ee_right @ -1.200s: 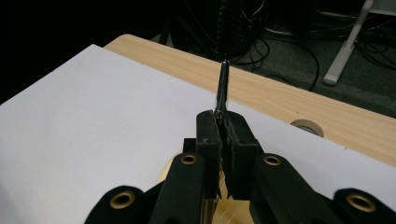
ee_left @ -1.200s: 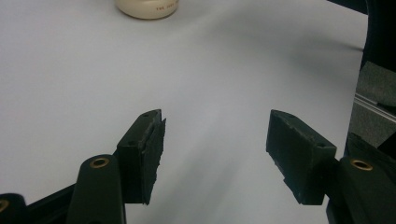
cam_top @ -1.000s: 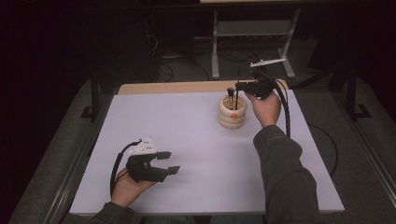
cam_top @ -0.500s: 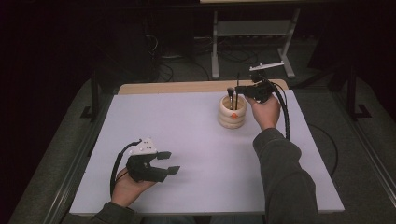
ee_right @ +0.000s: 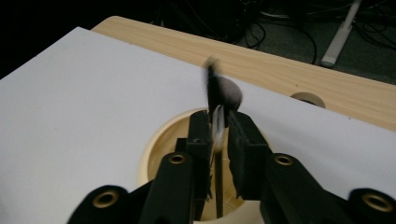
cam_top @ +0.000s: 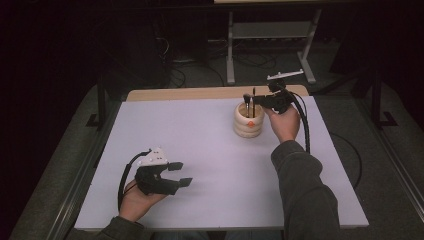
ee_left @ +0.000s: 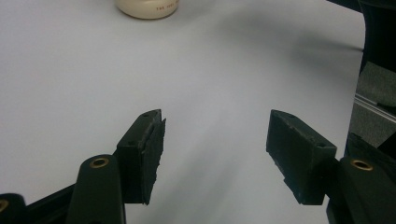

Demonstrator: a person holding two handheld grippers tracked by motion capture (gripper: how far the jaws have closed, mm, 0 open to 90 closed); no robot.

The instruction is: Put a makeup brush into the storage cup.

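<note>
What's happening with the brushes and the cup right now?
Right gripper over cup, jaws just easing open around a brush. Left gripper open, idle on the table. Nothing in the way.

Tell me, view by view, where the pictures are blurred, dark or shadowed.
High view: surroundings dark, the table evenly lit. Left gripper view: jaws sharp, soft shadow across the far tabletop. Right gripper view: the brush is motion-blurred above the cup, background dim.

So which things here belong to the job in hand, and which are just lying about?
In the job:
- right gripper, jaws just opening, thin brush between them
- cream holder, standing brushes in it
- fluffy brush

Not in it:
- left gripper, open, empty, resting
- wooden tabletop edge
- metal stand behind
</note>
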